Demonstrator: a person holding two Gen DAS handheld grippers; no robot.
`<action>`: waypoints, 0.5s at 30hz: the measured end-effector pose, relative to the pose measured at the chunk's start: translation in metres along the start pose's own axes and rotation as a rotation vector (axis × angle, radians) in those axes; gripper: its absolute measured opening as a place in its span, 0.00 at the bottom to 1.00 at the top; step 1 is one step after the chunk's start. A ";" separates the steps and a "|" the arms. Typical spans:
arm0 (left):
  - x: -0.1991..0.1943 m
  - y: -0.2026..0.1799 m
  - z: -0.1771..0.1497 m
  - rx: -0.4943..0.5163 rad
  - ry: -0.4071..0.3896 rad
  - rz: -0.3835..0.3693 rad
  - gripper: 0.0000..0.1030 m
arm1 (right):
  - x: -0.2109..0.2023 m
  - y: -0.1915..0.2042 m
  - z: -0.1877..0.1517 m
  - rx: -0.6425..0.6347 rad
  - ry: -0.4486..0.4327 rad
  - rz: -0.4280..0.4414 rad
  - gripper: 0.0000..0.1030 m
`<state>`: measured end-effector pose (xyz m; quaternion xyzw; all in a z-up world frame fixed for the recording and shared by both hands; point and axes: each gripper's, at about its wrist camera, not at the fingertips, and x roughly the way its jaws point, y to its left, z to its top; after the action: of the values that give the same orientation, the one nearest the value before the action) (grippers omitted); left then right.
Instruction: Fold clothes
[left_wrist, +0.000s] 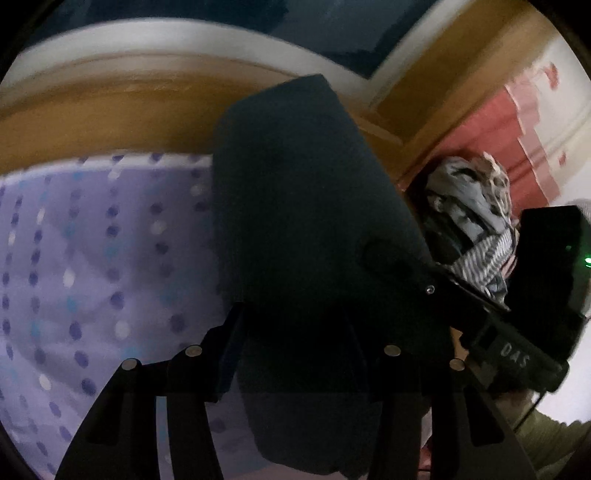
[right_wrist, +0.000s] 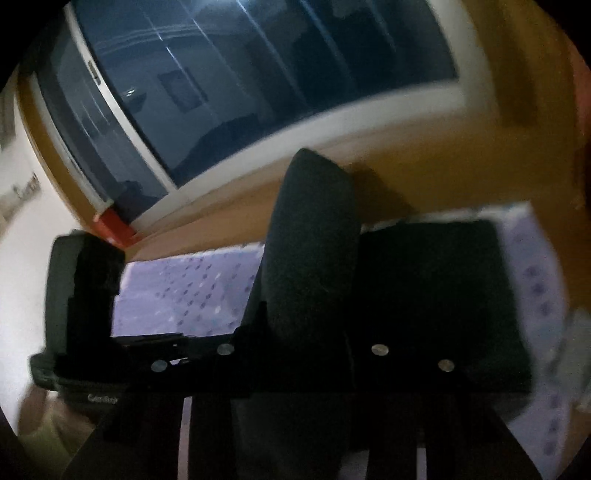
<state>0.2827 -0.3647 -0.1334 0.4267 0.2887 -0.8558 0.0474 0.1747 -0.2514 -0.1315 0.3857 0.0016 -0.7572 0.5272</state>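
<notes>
A dark garment (left_wrist: 295, 184) stands up in a thick fold in the left wrist view, and my left gripper (left_wrist: 295, 325) is shut on its lower part; the cloth hides the fingertips. From the right, my right gripper (left_wrist: 388, 258) reaches onto the same fold. In the right wrist view the fold (right_wrist: 314, 229) rises between the jaws of my right gripper (right_wrist: 306, 325), which is shut on it. The rest of the garment (right_wrist: 436, 288) lies flat and dark on the bed to the right. My left gripper (right_wrist: 207, 338) comes in from the left, close beside the fold.
A lilac sheet with dots (left_wrist: 92, 258) (right_wrist: 184, 295) covers the bed. A heap of grey and striped clothes (left_wrist: 465, 206) lies at the right by a red surface (left_wrist: 498, 140). Behind the bed are an ochre wall (left_wrist: 110, 107) and a dark window (right_wrist: 258, 74). A person's olive sleeve (left_wrist: 546, 435) shows.
</notes>
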 end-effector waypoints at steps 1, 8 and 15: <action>0.003 -0.005 0.001 0.010 0.003 0.013 0.49 | -0.002 -0.002 0.000 -0.007 -0.011 -0.028 0.32; 0.031 -0.016 -0.003 0.057 0.040 0.076 0.49 | 0.039 -0.055 -0.011 0.154 0.065 -0.104 0.58; -0.005 -0.021 0.023 0.097 0.001 0.022 0.49 | -0.011 -0.033 -0.010 0.075 -0.029 -0.174 0.61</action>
<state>0.2626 -0.3603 -0.1098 0.4322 0.2423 -0.8678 0.0361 0.1557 -0.2239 -0.1458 0.3925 -0.0008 -0.8051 0.4448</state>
